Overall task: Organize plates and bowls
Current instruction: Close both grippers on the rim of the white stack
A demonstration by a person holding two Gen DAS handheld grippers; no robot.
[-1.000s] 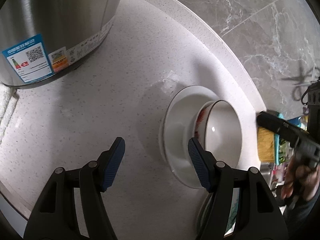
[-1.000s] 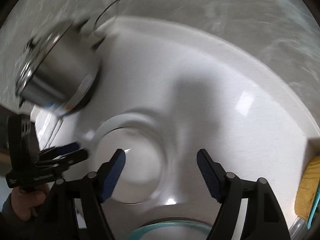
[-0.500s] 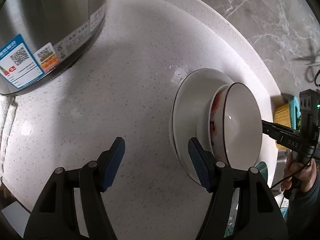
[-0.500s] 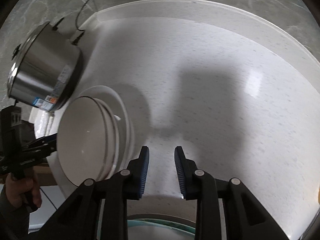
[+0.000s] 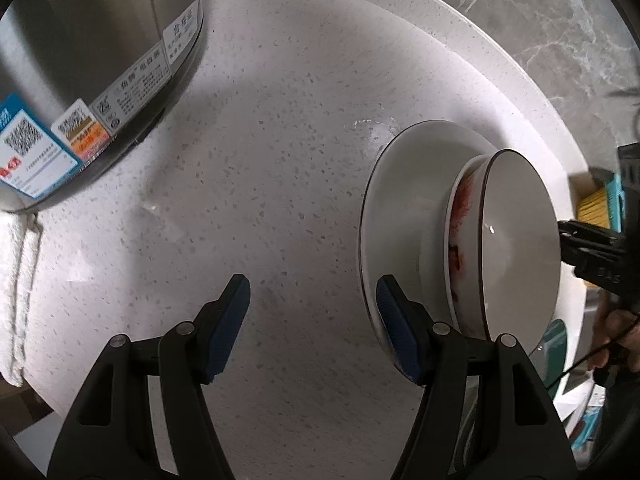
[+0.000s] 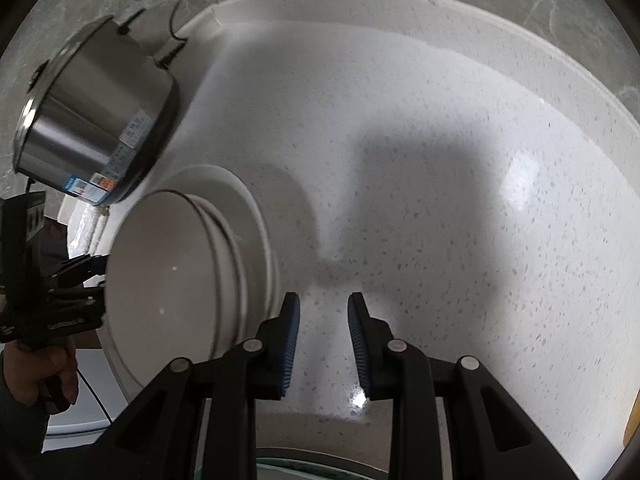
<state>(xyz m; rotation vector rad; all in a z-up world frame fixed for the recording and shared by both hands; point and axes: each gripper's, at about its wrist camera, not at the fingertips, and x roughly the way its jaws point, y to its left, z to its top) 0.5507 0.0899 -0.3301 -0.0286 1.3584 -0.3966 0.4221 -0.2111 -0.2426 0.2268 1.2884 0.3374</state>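
A white plate lies on the speckled white counter with two nested bowls on it: a dark-rimmed white bowl on top of a bowl with red pattern. The stack also shows in the right wrist view, the top bowl on the plate. My left gripper is open and empty, its right finger just in front of the plate's rim. My right gripper holds nothing, its jaws a narrow gap apart, beside the stack's right edge.
A steel rice cooker stands at the back left, with a white towel beside it. A yellow and teal sponge lies right of the stack. A teal-rimmed dish sits below my right gripper. A marble wall runs behind the counter.
My right gripper has narrowed from wide open to a small gap and swung right, off the bowls. The left gripper has stayed open, and its view has shifted slightly.
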